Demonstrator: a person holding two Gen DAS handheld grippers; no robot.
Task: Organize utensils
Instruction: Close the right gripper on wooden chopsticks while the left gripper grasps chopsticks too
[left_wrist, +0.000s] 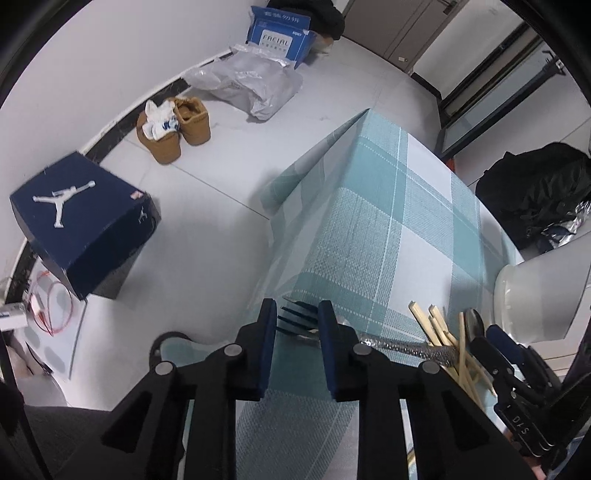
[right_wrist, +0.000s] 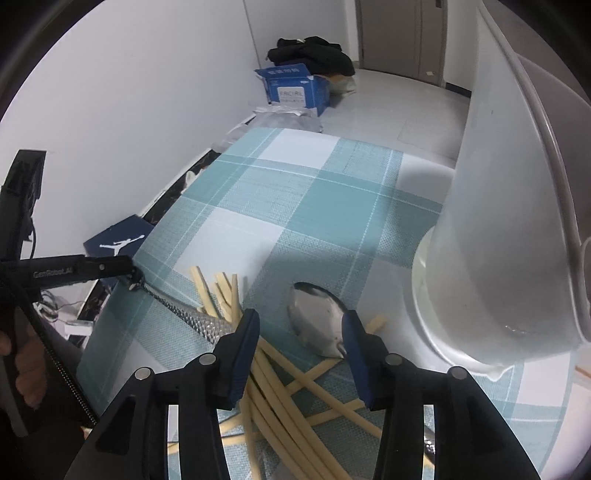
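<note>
Hammered-steel fork (left_wrist: 369, 341) clamped in left tongs (left_wrist: 297, 317); right tongs (right_wrist: 300, 328) apart.

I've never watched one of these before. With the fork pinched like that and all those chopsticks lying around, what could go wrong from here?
The left gripper pinches the fork only near its prongs, so the long handle may swing or slip out when lifted. The handle's far end lies among the chopsticks, so it may drag them. The open right gripper hovers over the spoon, close to the white container, and could bump it.

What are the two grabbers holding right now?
The left gripper pinches the fork at its neck, just behind the tines. The right gripper is open, holding nothing.
</note>
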